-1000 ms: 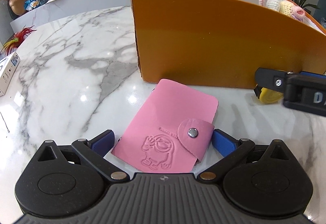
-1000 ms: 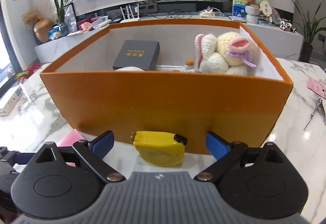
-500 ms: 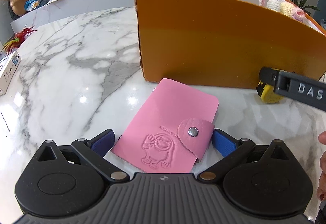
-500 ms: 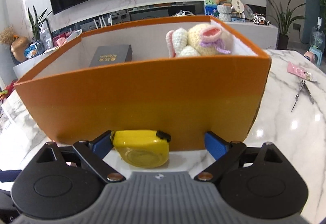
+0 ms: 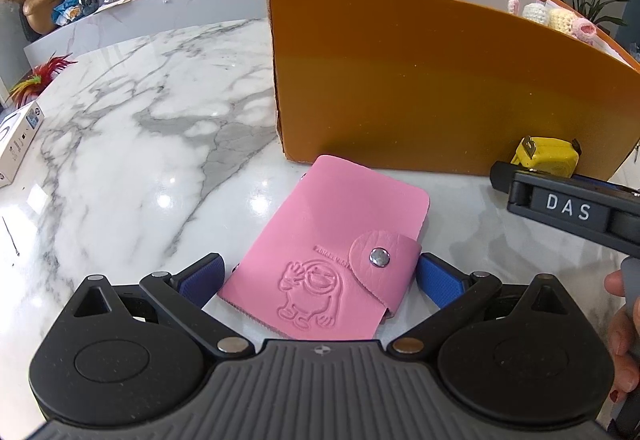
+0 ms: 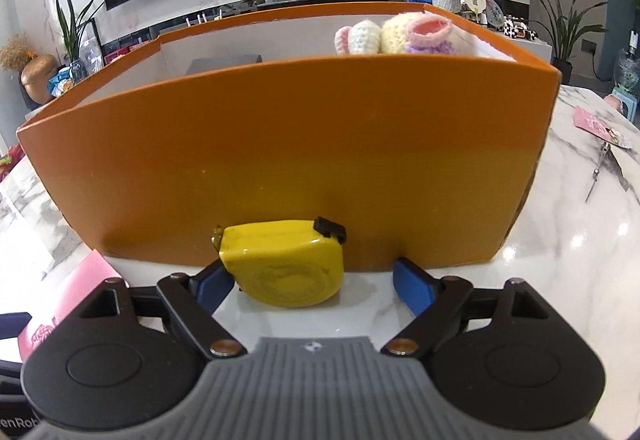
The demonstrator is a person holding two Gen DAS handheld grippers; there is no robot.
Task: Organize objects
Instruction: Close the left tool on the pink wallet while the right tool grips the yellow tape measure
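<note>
Blue fingers (image 5: 200, 274) of the left gripper (image 5: 318, 272) are wide apart, one on each side of the pink card wallet (image 5: 334, 260). It lies flat on the white marble table (image 5: 132, 143), just in front of the orange box (image 5: 420, 79). It has a smiling cartoon figure pressed into it and a round flap shut with a silver snap. Its long side slants, with the far end leaning toward the box.

Over on the right gripper (image 6: 314, 282), the fingers (image 6: 412, 282) are apart too, not clamped on anything. The yellow tape measure (image 6: 286, 268) sits between them, right next to the left finger and close against the wall of the box. It lies on its flat side, with its black tab pointing up and right. A knitted bunny (image 6: 396, 35) peeks over the box rim.
</note>
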